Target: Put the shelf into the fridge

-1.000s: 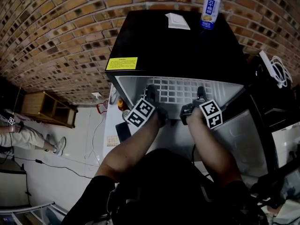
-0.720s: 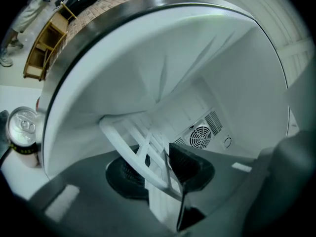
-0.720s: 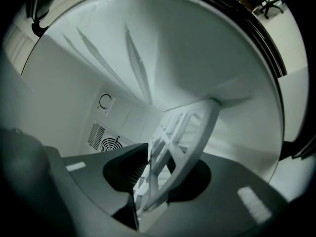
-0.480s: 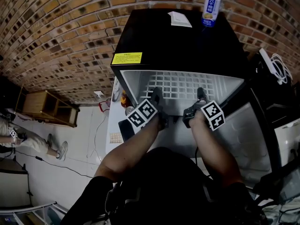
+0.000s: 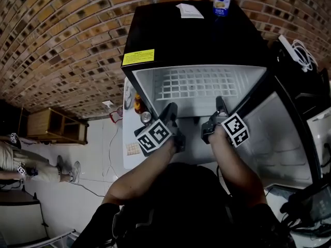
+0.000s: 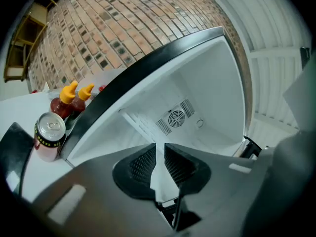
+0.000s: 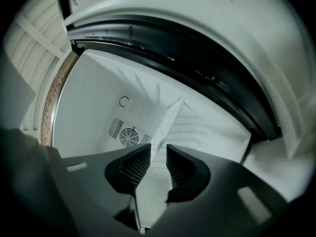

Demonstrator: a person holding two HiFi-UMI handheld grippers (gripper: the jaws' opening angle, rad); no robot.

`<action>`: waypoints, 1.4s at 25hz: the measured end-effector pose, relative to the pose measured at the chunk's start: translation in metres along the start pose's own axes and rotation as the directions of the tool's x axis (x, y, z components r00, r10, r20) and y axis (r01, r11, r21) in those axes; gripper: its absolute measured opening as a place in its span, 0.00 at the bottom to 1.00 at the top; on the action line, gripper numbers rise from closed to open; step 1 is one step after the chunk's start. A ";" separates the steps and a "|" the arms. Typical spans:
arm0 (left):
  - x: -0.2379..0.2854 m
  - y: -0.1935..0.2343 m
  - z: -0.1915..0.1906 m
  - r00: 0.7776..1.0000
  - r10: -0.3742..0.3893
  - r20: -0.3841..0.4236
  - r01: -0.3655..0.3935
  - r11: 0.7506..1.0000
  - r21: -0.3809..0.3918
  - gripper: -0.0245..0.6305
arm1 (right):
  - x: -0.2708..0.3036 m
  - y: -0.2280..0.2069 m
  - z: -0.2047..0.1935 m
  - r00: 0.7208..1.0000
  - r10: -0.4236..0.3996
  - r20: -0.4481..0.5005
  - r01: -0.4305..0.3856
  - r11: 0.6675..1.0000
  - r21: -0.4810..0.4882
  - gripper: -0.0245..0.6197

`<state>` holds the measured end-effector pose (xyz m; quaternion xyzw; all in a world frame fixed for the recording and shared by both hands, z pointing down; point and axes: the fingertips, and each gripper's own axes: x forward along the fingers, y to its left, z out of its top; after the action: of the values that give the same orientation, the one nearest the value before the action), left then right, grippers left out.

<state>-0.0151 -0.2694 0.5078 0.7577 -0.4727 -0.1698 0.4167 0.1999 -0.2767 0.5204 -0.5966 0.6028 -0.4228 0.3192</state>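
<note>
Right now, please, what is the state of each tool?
Left tool: open by a narrow gap, has just been closing, holds nothing.
Right tool: open, has just been closing; the wire shelf edge runs toward its gap, not gripped.

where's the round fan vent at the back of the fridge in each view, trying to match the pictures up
Head view: not in it; the fridge is seen from above.
Left gripper view: the fan vent sits just right of centre, on the white back wall.
Right gripper view: the fan vent sits left of centre, a little low.
Shared landmark: the fridge's white inside, in all three.
</note>
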 end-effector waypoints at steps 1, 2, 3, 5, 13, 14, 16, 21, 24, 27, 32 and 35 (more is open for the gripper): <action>-0.005 -0.004 0.001 1.000 -0.020 -0.003 0.020 1.000 0.013 0.10 | -0.005 0.003 -0.005 1.000 0.004 -0.005 -0.004 1.000 -0.003 0.18; -0.011 -0.008 0.003 0.999 -0.033 -0.004 0.034 0.999 0.032 0.10 | -0.010 0.006 -0.009 1.000 0.007 -0.010 -0.007 1.000 -0.011 0.18; -0.018 -0.010 0.006 0.999 -0.041 -0.003 0.041 0.998 0.053 0.10 | -0.015 0.009 -0.013 1.000 0.010 -0.014 -0.010 1.000 -0.024 0.17; -0.030 -0.014 0.010 0.998 -0.057 -0.001 0.057 0.994 0.089 0.08 | -0.023 0.015 -0.019 0.999 0.021 -0.025 -0.022 0.998 -0.055 0.17; -0.085 -0.033 0.026 0.981 -0.195 0.001 0.192 0.966 0.171 0.04 | -0.063 0.050 -0.037 0.994 0.081 -0.080 -0.094 0.979 -0.183 0.09; -0.092 -0.036 0.028 0.977 -0.213 -0.005 0.210 0.958 0.197 0.04 | -0.068 0.058 -0.040 0.991 0.103 -0.086 -0.118 0.974 -0.193 0.07; -0.107 -0.042 0.031 0.970 -0.243 -0.030 0.242 0.935 0.260 0.04 | -0.080 0.077 -0.046 0.983 0.149 -0.110 -0.171 0.957 -0.234 0.05; -0.144 -0.052 0.036 0.949 -0.309 -0.070 0.313 0.879 0.360 0.04 | -0.111 0.109 -0.060 0.961 0.218 -0.172 -0.268 0.892 -0.365 0.05; -0.166 -0.055 0.047 0.944 -0.323 -0.072 0.325 0.864 0.386 0.04 | -0.129 0.124 -0.069 0.951 0.230 -0.206 -0.299 0.858 -0.418 0.05; -0.185 -0.054 0.053 0.941 -0.327 -0.087 0.331 0.840 0.430 0.04 | -0.145 0.131 -0.076 0.946 0.227 -0.234 -0.314 0.821 -0.476 0.05; -0.207 -0.048 0.056 0.938 -0.329 -0.113 0.344 0.837 0.426 0.04 | -0.166 0.140 -0.085 0.944 0.220 -0.247 -0.321 0.784 -0.531 0.05; -0.219 -0.047 0.058 0.926 -0.359 -0.116 0.374 0.833 0.408 0.04 | -0.181 0.147 -0.091 0.946 0.208 -0.249 -0.320 0.733 -0.600 0.05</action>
<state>-0.1337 -0.0991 0.4064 0.9088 -0.3370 -0.1268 0.2107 0.0680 -0.0966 0.4079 -0.5398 0.8125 -0.1931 0.1057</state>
